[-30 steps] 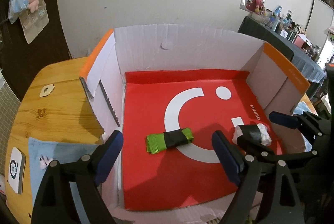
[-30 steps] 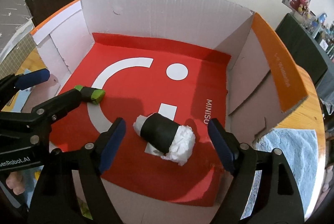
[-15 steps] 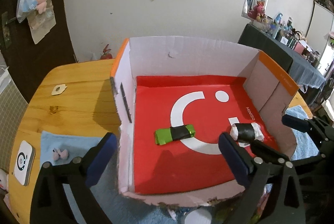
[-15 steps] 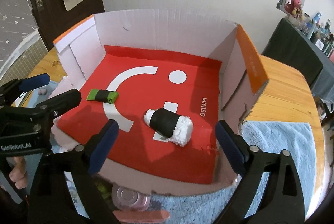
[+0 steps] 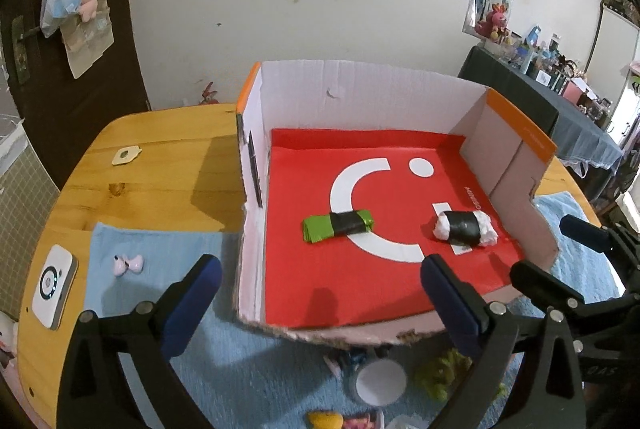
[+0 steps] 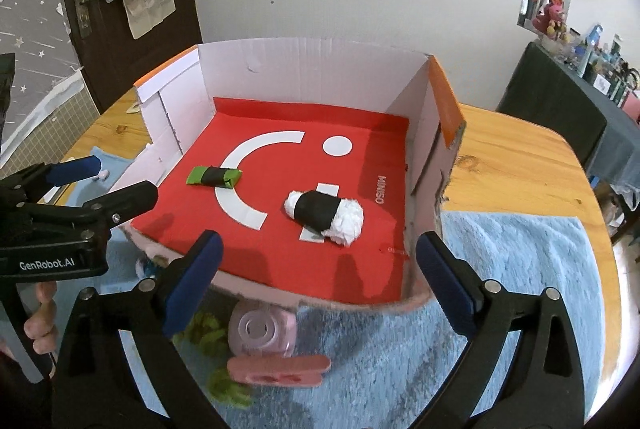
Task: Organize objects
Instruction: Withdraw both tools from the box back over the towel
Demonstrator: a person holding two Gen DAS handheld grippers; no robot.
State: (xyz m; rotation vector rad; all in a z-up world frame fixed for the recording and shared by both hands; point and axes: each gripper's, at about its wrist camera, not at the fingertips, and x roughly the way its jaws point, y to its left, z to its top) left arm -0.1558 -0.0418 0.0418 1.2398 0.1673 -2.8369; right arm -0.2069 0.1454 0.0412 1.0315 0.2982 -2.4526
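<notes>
Claws withdrawn from smooth cardboard box

Left wrist view: mounted behind the left hand-held gripper, looking forward and downward along its fingers, from just short of the near edge of the cardboard box. Faces the far wall. Medium-close.

Right wrist view: mounted behind the right hand-held gripper, same forward-down heading, from just short of the box and further right. Similar nearness.

Shared field: box interior with the green roll and white roll, blue cloth, wooden surface, far wall. Each view catches the opposite hand-held gripper at its edge.
</notes>
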